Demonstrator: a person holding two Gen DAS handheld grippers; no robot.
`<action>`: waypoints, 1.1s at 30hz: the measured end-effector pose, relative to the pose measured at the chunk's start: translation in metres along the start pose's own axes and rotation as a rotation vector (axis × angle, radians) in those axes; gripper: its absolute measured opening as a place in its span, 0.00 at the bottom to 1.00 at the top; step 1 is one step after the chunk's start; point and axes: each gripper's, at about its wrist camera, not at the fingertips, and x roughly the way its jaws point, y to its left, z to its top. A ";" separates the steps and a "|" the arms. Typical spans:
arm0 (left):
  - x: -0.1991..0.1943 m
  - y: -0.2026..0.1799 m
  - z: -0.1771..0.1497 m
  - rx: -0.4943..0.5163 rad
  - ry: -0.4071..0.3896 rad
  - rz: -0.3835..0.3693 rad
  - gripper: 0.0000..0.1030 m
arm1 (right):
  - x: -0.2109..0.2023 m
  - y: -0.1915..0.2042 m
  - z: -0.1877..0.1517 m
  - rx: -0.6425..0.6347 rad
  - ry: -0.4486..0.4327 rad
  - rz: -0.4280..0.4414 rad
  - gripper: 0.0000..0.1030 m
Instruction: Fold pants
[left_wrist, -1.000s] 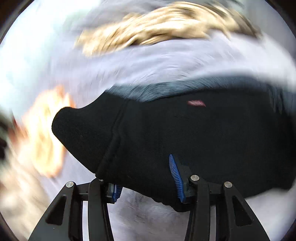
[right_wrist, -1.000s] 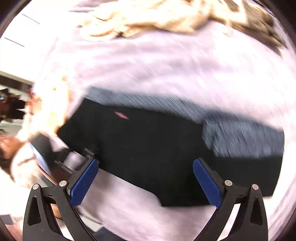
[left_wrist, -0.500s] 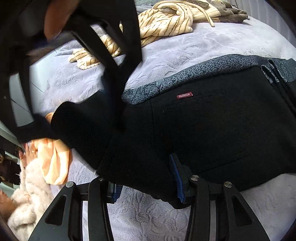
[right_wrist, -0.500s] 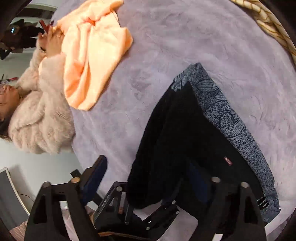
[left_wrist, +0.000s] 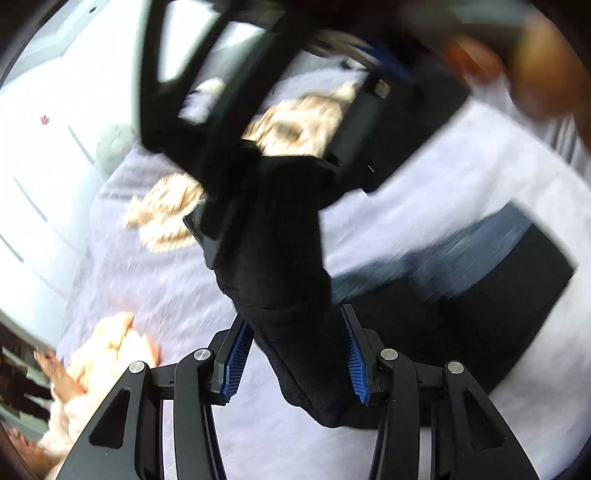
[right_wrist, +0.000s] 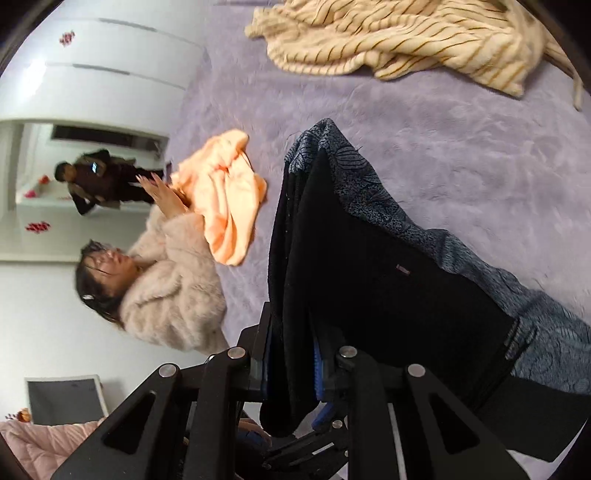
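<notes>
Pants (right_wrist: 388, 280) lifted partly off the bed (right_wrist: 461, 147), black with a grey patterned waistband, bunched and hanging between both claws. Left claw (left_wrist: 293, 354) with its blue pads (left_wrist: 236, 354) either side of a thick fold of black cloth, right pad touching it, left pad maybe just off; hard to call it a firm clamp through the blur. Right claw (right_wrist: 291, 369) pinched tight on a hanging edge of the same pants, cloth running up from between the fingers. Rest of the pants spread flat on the bed toward its right edge, small red label showing on the black part. Right claw's frame also looming across the top of the left wrist view, very blurred. Striped cream blanket (right_wrist: 406, 40) heaped at the far edge of the bed, well apart from the pants. Orange cloth (right_wrist: 225, 199) near the left edge, held by a woman (right_wrist: 162, 280) in a fluffy beige coat beside the bed. White wardrobe (right_wrist: 96, 66) behind her.
</notes>
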 end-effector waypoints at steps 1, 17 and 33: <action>-0.007 -0.014 0.009 0.005 -0.017 -0.015 0.46 | -0.020 -0.010 -0.008 0.011 -0.031 0.026 0.18; 0.032 -0.254 0.020 0.262 0.282 -0.247 0.49 | -0.129 -0.304 -0.196 0.446 -0.235 0.014 0.19; 0.095 -0.083 -0.017 -0.191 0.506 -0.039 0.75 | -0.125 -0.278 -0.194 0.335 -0.278 -0.062 0.15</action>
